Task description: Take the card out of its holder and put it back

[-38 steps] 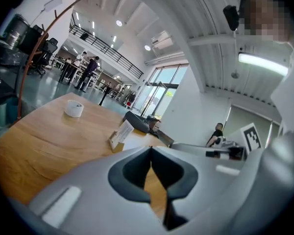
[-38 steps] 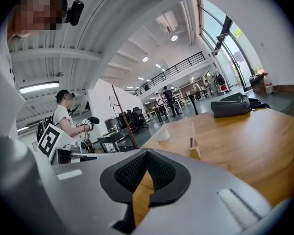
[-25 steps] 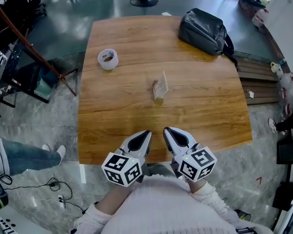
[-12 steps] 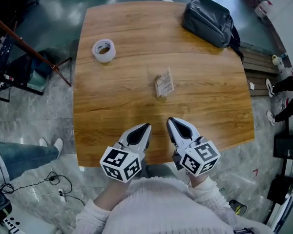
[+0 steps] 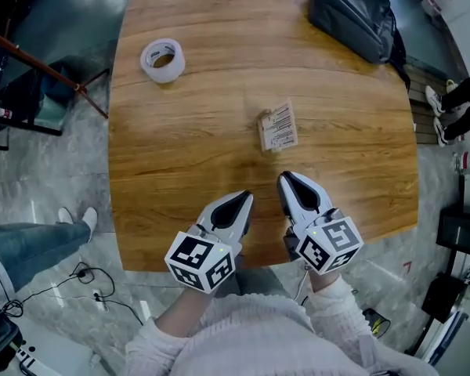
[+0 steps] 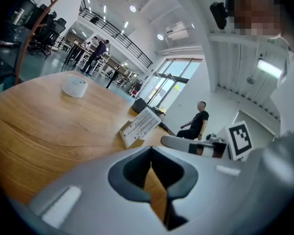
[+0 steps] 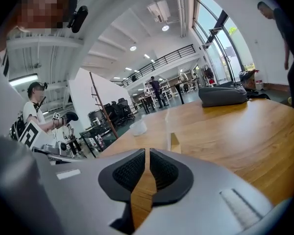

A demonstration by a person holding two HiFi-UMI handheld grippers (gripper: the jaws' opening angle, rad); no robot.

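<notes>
White printed card [image 5: 281, 124] in wooden holder [image 5: 264, 137] is being faced at 12 o'clock by nearer right gripper [image 5: 288, 178]; all fingers [image 7: 161, 173] being held together, empty.

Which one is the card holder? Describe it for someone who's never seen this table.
On the wooden table, near its middle, just beyond the right hand-held gripper, stands the card holder. It props a printed white card in a low tan base, unlike the round tape roll far left or the dark bag far right.

Head view overhead; gripper views low across shared table [image 5: 219, 131].
</notes>
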